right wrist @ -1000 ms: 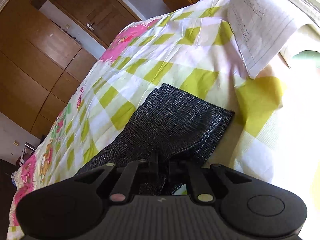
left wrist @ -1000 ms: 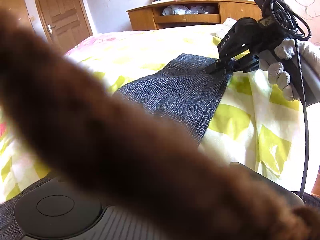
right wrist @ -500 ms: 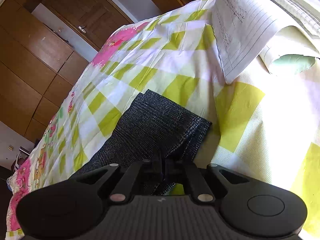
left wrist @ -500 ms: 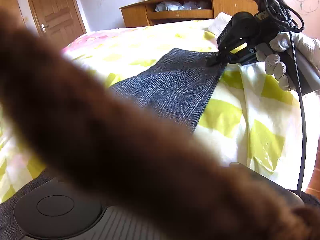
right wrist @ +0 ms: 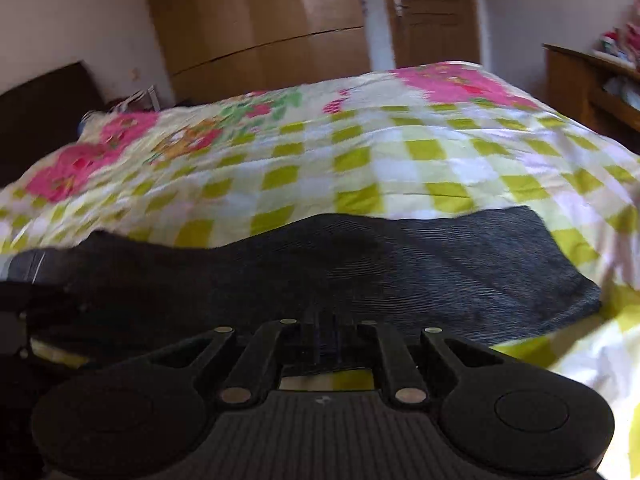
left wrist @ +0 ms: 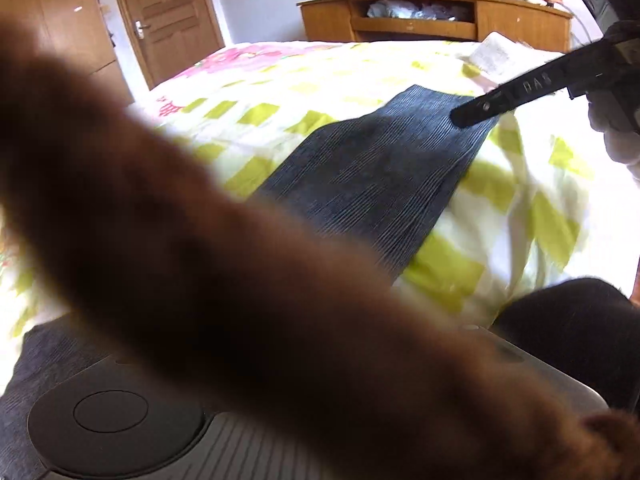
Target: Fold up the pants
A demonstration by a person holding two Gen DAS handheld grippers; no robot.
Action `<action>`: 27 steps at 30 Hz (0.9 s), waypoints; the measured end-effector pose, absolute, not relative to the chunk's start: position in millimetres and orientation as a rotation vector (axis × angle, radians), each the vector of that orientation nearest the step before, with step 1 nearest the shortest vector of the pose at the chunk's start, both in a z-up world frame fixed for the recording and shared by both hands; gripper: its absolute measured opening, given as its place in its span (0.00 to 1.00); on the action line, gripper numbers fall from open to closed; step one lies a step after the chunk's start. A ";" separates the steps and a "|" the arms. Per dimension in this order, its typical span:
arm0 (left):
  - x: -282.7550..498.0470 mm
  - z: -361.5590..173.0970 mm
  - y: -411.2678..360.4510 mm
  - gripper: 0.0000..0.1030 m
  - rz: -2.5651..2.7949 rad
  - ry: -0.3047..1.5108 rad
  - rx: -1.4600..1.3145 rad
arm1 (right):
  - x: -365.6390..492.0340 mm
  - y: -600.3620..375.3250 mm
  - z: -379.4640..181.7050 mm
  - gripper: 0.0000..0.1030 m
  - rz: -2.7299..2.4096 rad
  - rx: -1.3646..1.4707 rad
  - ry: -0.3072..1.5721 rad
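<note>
1 pants (left wrist: 384, 176); 2 grippers; 1 bed (right wrist: 360, 152)

A blurred brown strand (left wrist: 240, 280) is crossing the left wrist view, hiding the left gripper's fingers and the near part of the pants (left wrist: 384, 176), while the gloved hand (left wrist: 616, 136) is running off the right edge.

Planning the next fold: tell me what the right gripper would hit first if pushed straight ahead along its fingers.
The right gripper would meet the grey pants at once; its fingers appear closed on that fabric's near edge. Beyond lies the checked bedspread.
</note>
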State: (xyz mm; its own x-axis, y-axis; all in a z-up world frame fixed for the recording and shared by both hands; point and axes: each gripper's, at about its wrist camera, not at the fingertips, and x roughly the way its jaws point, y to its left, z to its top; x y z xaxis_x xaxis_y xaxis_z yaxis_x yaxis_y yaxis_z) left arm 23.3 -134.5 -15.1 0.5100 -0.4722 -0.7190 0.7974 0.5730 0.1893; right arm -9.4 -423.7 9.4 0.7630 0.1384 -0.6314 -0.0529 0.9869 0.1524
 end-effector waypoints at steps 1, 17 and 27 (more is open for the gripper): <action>24.3 -16.4 -127.5 0.43 -0.794 0.669 0.554 | -3.7 -400.4 6.5 0.25 0.167 0.046 0.706; 43.6 -25.6 -37.1 0.46 -0.747 0.666 0.575 | 28.1 -239.1 -46.0 0.31 0.595 -0.685 0.735; 51.0 -27.6 -39.5 0.47 -0.717 0.631 0.592 | 40.5 -226.6 -43.4 0.37 0.643 -0.673 0.730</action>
